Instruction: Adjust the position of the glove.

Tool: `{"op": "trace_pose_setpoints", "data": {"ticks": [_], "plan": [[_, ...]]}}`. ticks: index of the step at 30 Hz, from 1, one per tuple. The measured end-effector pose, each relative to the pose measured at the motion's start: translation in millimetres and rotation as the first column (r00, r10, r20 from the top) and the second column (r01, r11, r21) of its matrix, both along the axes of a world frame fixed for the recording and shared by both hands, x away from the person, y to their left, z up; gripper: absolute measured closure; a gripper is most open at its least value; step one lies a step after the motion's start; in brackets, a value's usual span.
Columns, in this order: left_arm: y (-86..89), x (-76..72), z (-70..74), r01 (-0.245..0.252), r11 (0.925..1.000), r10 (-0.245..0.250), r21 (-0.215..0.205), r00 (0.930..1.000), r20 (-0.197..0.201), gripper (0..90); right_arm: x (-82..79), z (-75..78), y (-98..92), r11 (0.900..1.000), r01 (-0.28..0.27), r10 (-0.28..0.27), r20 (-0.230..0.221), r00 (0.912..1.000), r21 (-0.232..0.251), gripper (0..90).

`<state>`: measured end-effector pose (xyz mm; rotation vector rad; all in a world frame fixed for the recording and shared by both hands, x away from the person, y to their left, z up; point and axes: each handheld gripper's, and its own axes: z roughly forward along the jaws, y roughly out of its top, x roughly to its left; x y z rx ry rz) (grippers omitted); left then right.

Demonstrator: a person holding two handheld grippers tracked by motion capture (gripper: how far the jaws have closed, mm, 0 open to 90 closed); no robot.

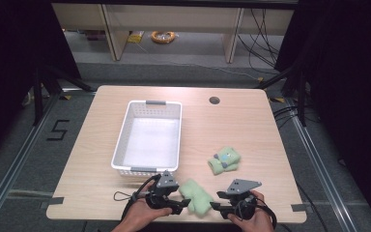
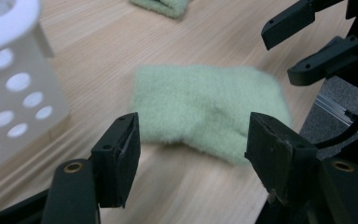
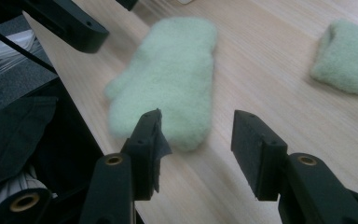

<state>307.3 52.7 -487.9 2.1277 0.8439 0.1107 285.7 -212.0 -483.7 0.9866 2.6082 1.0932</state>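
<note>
A pale green fuzzy cloth (image 1: 196, 195) lies flat near the table's front edge, between my two grippers. My left gripper (image 1: 182, 205) is at its left side, open; in the left gripper view the jaws (image 2: 193, 149) stand apart just short of the cloth (image 2: 205, 105) with nothing between them. My right gripper (image 1: 214, 207) is at the cloth's right side, open too; its jaws (image 3: 200, 144) sit at the near end of the cloth (image 3: 172, 79) without pressing on it. A second green cloth item (image 1: 224, 160), folded and with small coloured patches, lies farther back on the right.
A white perforated basket (image 1: 121, 145) stands behind the left gripper, left of centre on the wooden table (image 1: 251, 125). A round cable hole (image 1: 214, 100) is at the back. The table's front edge runs right under both hands.
</note>
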Motion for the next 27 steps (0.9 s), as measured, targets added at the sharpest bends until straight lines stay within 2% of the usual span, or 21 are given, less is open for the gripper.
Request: {"op": "trace_pose_setpoints", "data": {"ticks": [1, 2, 4, 5, 6, 8, 10, 12, 13, 14, 16, 17, 18, 19, 20, 21, 22, 23, 25, 26, 27], "plan": [[-2.8, 2.0, -0.3, -0.003, 1.0, 0.003, -0.009, 1.0, -0.004, 35.4, 0.8, -0.7, 1.0, 1.0, -0.005, 0.005, -0.007, 1.0, 0.0, 54.0], [-2.4, 4.2, 0.1, 0.008, 0.9998, -0.008, 0.018, 1.0, 0.004, 35.7, 0.6, -1.0, 2.4, 1.0, 0.0, 0.0, -0.015, 0.9999, 0.0, 54.1], [-4.6, 7.7, -1.1, 0.013, 0.9994, -0.013, 0.032, 0.9999, -0.005, 36.0, 1.3, -1.2, 3.9, 1.0, -0.007, 0.007, -0.006, 1.0, -0.002, 54.2], [-6.4, 9.5, -3.0, -0.003, 0.9997, 0.004, 0.024, 0.9999, -0.014, 36.2, 1.8, -1.4, 4.8, 1.0, -0.009, 0.009, -0.004, 1.0, -0.001, 54.2], [-5.8, 12.7, -3.8, 0.009, 0.9992, -0.009, 0.04, 0.9999, -0.012, 36.5, 2.0, -1.3, 5.6, 1.0, -0.005, 0.005, -0.012, 0.9999, 0.0, 54.3], [-6.8, 18.6, -7.0, -0.016, 0.999, 0.017, 0.041, 0.9997, -0.017, 38.1, 5.3, -2.2, 6.9, 1.0, -0.005, 0.005, -0.011, 0.9999, 0.004, 54.1], [-7.5, 21.3, -9.2, -0.007, 0.999, 0.008, 0.043, 0.9997, -0.024, 38.5, 6.5, -2.9, 7.0, 1.0, -0.006, 0.006, -0.002, 1.0, 0.0, 54.1], [-8.9, 22.3, -12.0, -0.003, 0.9983, 0.005, 0.059, 0.9997, -0.026, 40.7, 9.4, -7.6, 9.9, 1.0, -0.004, 0.005, -0.011, 0.9999, 0.007, 54.3], [-10.1, 22.7, -14.5, -0.005, 0.9983, 0.008, 0.059, 0.9991, -0.042, 40.7, 9.4, -7.6, 9.9, 1.0, -0.004, 0.005, -0.011, 0.9999, 0.007, 54.3], [-9.8, 24.2, -16.8, 0.002, 0.9983, 0.001, 0.059, 0.999, -0.045, 42.1, 10.1, -11.0, 11.4, 1.0, 0.01, -0.01, -0.032, 0.9994, -0.009, 54.9], [-10.0, 24.8, -18.3, 0.007, 0.9987, -0.003, 0.051, 0.9978, -0.067, 44.8, 11.7, -14.0, 11.6, 1.0, 0.008, -0.009, -0.04, 0.9992, -0.019, 56.6], [-9.0, 25.1, -17.8, 0.019, 0.9979, -0.015, 0.063, 0.9977, -0.067, 44.8, 11.7, -14.0, 11.6, 1.0, 0.008, -0.009, -0.04, 0.9992, -0.019, 56.6], [-9.4, 23.8, -17.8, 0.008, 0.998, -0.004, 0.063, 0.9979, -0.065, 45.5, 12.6, -15.1, 11.6, 1.0, 0.008, -0.009, -0.036, 0.9993, -0.026, 57.4], [-9.4, 23.0, -18.1, 0.009, 0.9981, -0.005, 0.061, 0.9977, -0.067, 46.9, 13.4, -15.1, 10.6, 0.999, -0.003, 0.0, -0.048, 0.9988, -0.053, 59.0], [-8.9, 22.6, -17.6, 0.029, 0.9969, -0.025, 0.074, 0.9982, -0.054, 48.4, 14.0, -16.1, 10.4, 0.999, -0.005, 0.003, -0.047, 0.9989, -0.052, 60.2], [-9.8, 20.8, -17.9, 0.019, 0.9977, -0.016, 0.065, 0.9986, -0.051, 50.9, 13.5, -16.5, 10.3, 0.999, -0.01, 0.007, -0.075, 0.9972, -0.051, 63.4], [-9.3, 19.9, -17.4, 0.023, 0.9969, -0.02, 0.075, 0.9987, -0.048, 52.9, 13.9, -16.9, 10.4, 0.999, -0.021, 0.018, -0.079, 0.9967, -0.042, 66.6], [-9.4, 19.1, -17.3, 0.025, 0.997, -0.022, 0.073, 0.9986, -0.047, 55.5, 15.5, -17.2, 9.7, 0.998, -0.035, 0.032, -0.059, 0.9977, -0.044, 68.0], [-8.5, 18.2, -15.7, 0.037, 0.9964, -0.035, 0.076, 0.9987, -0.037, 60.1, 16.0, -17.2, 9.8, 0.998, -0.041, 0.038, -0.07, 0.9968, -0.042, 71.9], [-8.5, 17.6, -15.1, 0.037, 0.9972, -0.035, 0.065, 0.9988, -0.034, 63.5, 15.0, -17.9, 11.0, 1.0, -0.024, 0.023, -0.082, 0.9964, -0.019, 75.3], [-7.1, 18.0, -14.1, 0.046, 0.996, -0.044, 0.076, 0.9986, -0.028, 66.0, 17.5, -17.0, 8.8, 0.999, -0.043, 0.041, -0.074, 0.9964, -0.033, 78.0]]}}
